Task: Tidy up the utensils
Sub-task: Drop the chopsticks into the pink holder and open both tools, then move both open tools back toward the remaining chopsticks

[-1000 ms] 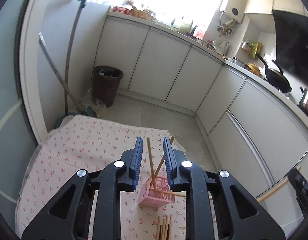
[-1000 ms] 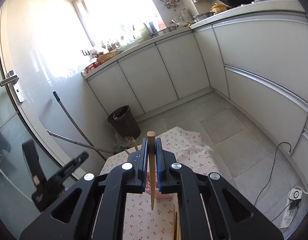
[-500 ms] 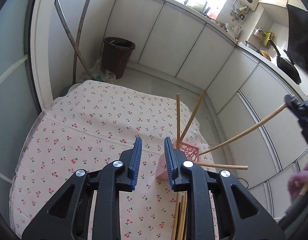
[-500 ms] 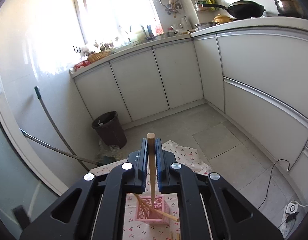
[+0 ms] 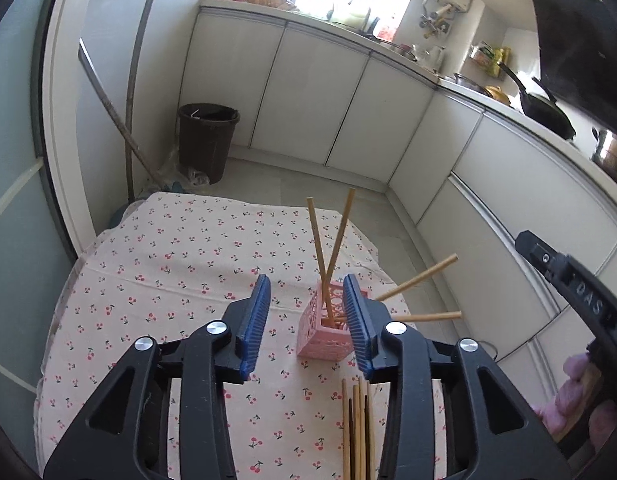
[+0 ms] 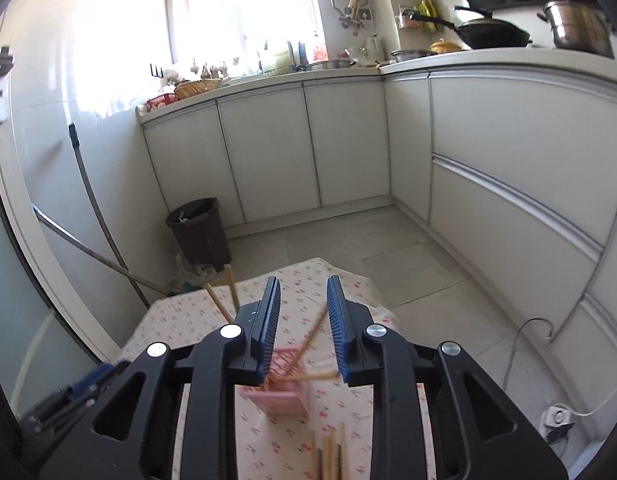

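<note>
**Chopsticks into pink holder – kitchen table**

- Left gripper point(image 5: 306, 322): jaws apart, have just been opening; nothing pinched. Pink holder seen in the gap but beyond the tips, not touched.
- Right gripper point(image 6: 302, 324): jaws apart, have just been opening; no stick gripped. Blurred stick seen in the gap, leaning in the holder, clear of the pads.
- Pink holder point(image 5: 322, 338): lattice box, upright on tablecloth, near table's right edge.
- Chopsticks in holder point(image 5: 328, 248): 2 stand steep & crossed, 2 more lean low to the right.
- Loose chopsticks point(image 5: 358, 428): bundle flat on cloth, nearer cam than holder.
- Tablecloth point(image 5: 168, 264): pale w/ cherry print.
- Bin point(image 5: 207, 140): dark, on floor by cabinets.
- Person's hand point(image 5: 576, 396): purple glove, right edge, on the other tool.
</note>
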Demonstrator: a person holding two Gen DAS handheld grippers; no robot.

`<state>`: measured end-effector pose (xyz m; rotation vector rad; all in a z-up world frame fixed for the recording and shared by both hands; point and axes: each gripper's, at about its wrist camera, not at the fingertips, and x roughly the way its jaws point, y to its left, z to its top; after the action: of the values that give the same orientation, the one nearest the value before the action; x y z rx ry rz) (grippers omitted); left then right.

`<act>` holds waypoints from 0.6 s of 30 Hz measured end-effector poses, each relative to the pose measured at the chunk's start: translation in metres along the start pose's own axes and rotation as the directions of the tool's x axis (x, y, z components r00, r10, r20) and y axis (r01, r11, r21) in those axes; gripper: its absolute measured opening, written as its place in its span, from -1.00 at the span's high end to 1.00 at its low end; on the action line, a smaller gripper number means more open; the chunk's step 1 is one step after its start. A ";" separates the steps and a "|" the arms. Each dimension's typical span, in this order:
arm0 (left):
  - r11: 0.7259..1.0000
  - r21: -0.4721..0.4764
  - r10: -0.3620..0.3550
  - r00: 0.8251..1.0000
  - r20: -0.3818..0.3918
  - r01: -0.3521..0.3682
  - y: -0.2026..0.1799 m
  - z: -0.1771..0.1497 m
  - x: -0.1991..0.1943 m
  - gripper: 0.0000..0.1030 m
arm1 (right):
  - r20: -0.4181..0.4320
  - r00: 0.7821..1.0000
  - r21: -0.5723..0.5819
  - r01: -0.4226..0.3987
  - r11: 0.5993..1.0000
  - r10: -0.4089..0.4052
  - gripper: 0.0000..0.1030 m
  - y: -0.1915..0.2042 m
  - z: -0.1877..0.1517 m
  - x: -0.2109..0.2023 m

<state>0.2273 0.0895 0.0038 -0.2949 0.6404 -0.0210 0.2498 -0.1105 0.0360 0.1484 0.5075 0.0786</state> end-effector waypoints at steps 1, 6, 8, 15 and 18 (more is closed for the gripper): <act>1.000 0.010 0.009 1.000 0.001 -0.009 -0.003 -0.004 -0.002 0.19 | -0.003 1.000 -0.022 0.016 1.000 -0.016 0.38 -0.001 -0.007 -0.006; 0.998 0.059 0.037 0.999 0.012 -0.037 -0.013 -0.017 -0.012 -0.25 | -0.031 0.998 -0.069 0.053 0.996 -0.055 0.10 -0.012 -0.032 -0.026; 0.996 0.074 0.055 0.998 0.041 -0.058 -0.016 -0.023 -0.019 -0.43 | -0.042 0.997 -0.082 0.063 0.995 -0.067 0.07 -0.015 -0.040 -0.031; 0.990 0.106 0.085 0.994 0.067 -0.092 -0.020 -0.036 -0.031 -0.67 | -0.077 0.992 -0.088 0.091 0.992 -0.098 -0.15 -0.023 -0.063 -0.040; 0.987 0.127 0.088 0.994 0.068 -0.096 -0.025 -0.043 -0.032 -0.77 | -0.077 0.991 -0.095 0.106 0.990 -0.113 -0.33 -0.026 -0.069 -0.042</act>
<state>0.1779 0.0579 -0.0038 -0.1395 0.5874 0.0344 0.1802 -0.1325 -0.0078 0.0285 0.5921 0.0003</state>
